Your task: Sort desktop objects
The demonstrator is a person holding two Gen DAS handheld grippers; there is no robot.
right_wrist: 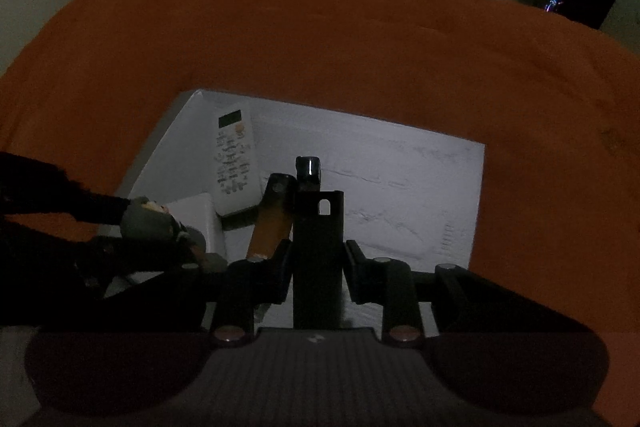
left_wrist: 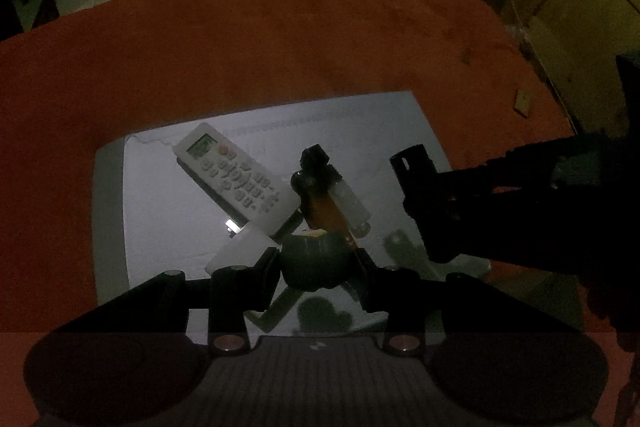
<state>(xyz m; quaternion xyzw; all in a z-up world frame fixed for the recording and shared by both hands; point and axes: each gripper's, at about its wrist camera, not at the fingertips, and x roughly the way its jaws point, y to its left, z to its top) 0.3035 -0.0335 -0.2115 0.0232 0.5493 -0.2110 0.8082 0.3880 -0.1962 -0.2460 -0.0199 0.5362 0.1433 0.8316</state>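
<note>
Left jaws clamped on green pumpkin (left_wrist: 316, 259), right on black bar (right_wrist: 318, 247), above remote (left_wrist: 236, 175).

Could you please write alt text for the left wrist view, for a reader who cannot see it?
The left gripper holds a small dark green pumpkin above a white tray on an orange cloth. In the tray lie a white remote and an orange tool; the right gripper holds a black block.

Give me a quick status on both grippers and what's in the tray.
Left gripper shut on small green pumpkin. Right gripper shut on black block. White remote and orange-labelled tube lie in white tray, nothing blocking.
</note>
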